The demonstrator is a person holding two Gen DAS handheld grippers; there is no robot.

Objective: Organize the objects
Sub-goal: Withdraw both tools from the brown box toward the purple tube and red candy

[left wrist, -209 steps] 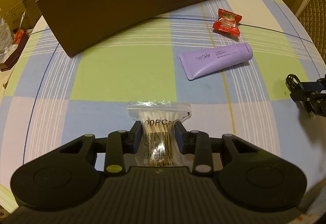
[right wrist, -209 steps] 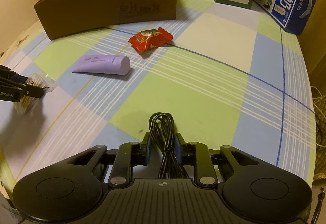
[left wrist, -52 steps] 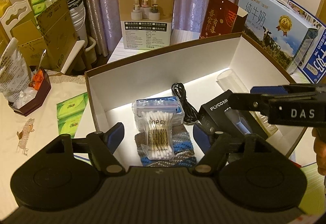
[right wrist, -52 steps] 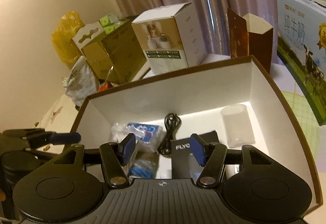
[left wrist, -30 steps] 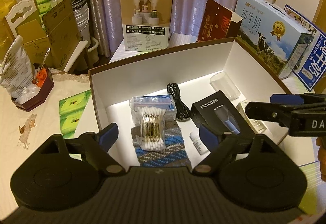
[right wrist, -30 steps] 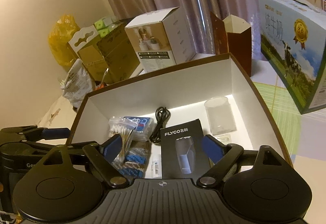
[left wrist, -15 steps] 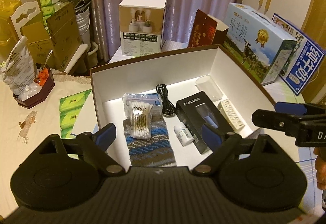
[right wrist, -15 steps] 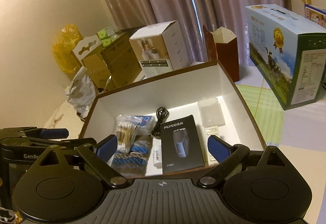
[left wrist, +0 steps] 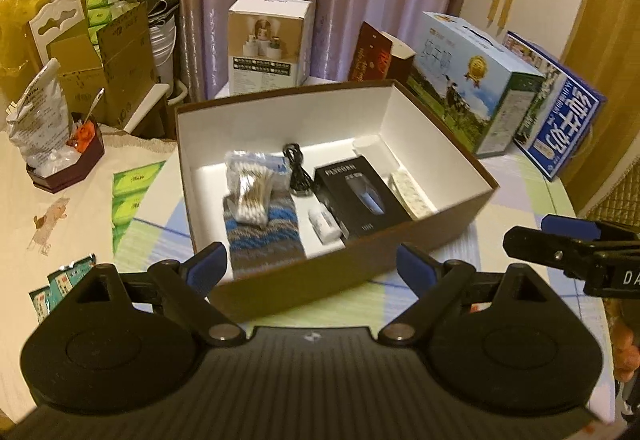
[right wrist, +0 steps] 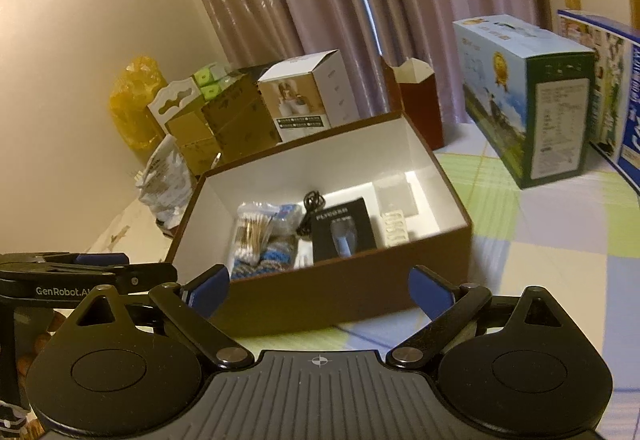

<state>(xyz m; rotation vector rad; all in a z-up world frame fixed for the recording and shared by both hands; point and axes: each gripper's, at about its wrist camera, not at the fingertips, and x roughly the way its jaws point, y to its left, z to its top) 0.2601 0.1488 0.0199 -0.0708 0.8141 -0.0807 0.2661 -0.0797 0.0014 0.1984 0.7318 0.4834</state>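
Observation:
A brown box [left wrist: 456, 215] [right wrist: 404, 288] with white inside walls stands on the checked tablecloth. Inside lie a bag of cotton swabs [left wrist: 252, 191] [right wrist: 250, 234] on a striped knit cloth [left wrist: 264, 236], a black cable [left wrist: 298, 169] [right wrist: 312, 209], a black FLYCO box [left wrist: 356, 195] [right wrist: 344, 230], a small white bottle [left wrist: 324, 226] and a blister pack [left wrist: 412, 193] [right wrist: 396, 228]. My left gripper [left wrist: 312, 266] is open and empty, in front of the box's near wall. My right gripper [right wrist: 320, 288] is open and empty too, also before the near wall.
Milk cartons [left wrist: 476, 99] [right wrist: 528, 95] and a blue carton [left wrist: 560, 123] stand to the right of the box. A white product box [left wrist: 268, 43] [right wrist: 308, 99] and a dark red carton [left wrist: 380, 55] stand behind it. Green tissue packs [left wrist: 132, 199] lie left.
Both grippers have pulled back and up from the box; its near wall now fills the space between the fingers. The cotton swabs and cable stay inside where they were let go.

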